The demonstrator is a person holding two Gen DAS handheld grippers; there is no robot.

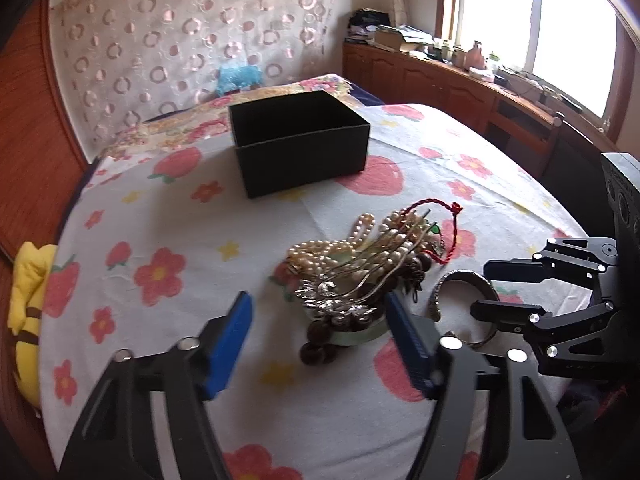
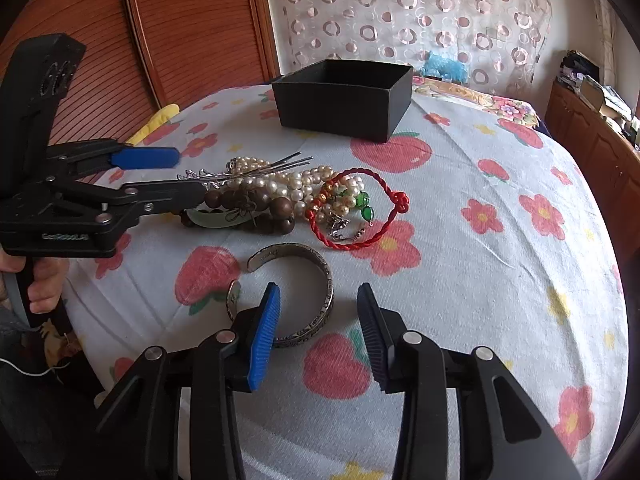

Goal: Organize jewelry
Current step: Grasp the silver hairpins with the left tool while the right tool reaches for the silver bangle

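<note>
A heap of jewelry [image 1: 352,272] lies mid-table: pearl strands, brown wooden beads, a pale jade bangle, silver hairpins and a red cord bracelet [image 2: 360,208]. My left gripper [image 1: 318,304] straddles the near end of the heap, its blue pads [image 1: 232,340] wide of it, open; from the right wrist view it [image 2: 190,176] reaches in from the left over the beads. A silver cuff bracelet [image 2: 326,280] lies apart, nearer me. My right gripper [image 2: 318,308] is open with the cuff's near rim between its pads, a gap left on the right side. An open black box [image 1: 300,152] stands behind.
The round table wears a white cloth with strawberries and flowers [image 2: 480,184]. A yellow plush [image 1: 28,300] sits at its left edge. Wooden cabinets with clutter [image 1: 440,76] run along the window side. A person's hand [image 2: 44,280] grips the left tool's handle.
</note>
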